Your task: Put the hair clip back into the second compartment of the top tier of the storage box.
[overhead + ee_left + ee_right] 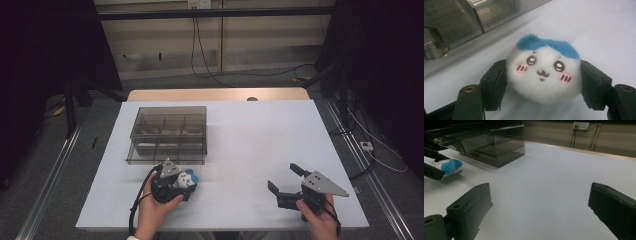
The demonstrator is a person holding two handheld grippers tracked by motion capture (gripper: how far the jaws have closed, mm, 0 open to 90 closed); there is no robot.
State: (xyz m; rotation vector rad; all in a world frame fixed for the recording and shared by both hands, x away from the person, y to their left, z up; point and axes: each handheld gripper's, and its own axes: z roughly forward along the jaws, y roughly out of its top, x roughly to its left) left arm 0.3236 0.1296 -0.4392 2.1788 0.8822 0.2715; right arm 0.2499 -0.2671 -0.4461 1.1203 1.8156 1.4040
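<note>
A small white plush toy (189, 178) with a blue tuft and an embroidered face rests on the white table near its front left. My left gripper (187, 182) is shut on it. In the left gripper view both black jaws press the sides of the plush toy (544, 72), which faces the camera. At the front right my right gripper (283, 177) stands open just above the table, its jaws wide apart with nothing between them (539, 202). The right gripper view catches the blue tuft of the plush toy (450, 166) at far left.
A clear smoky plastic box (168, 134) with several compartments sits just behind the plush toy, its lid down. The white table surface (260, 130) ends at a wooden strip at the back. Cables and dark stands lie on the floor around it.
</note>
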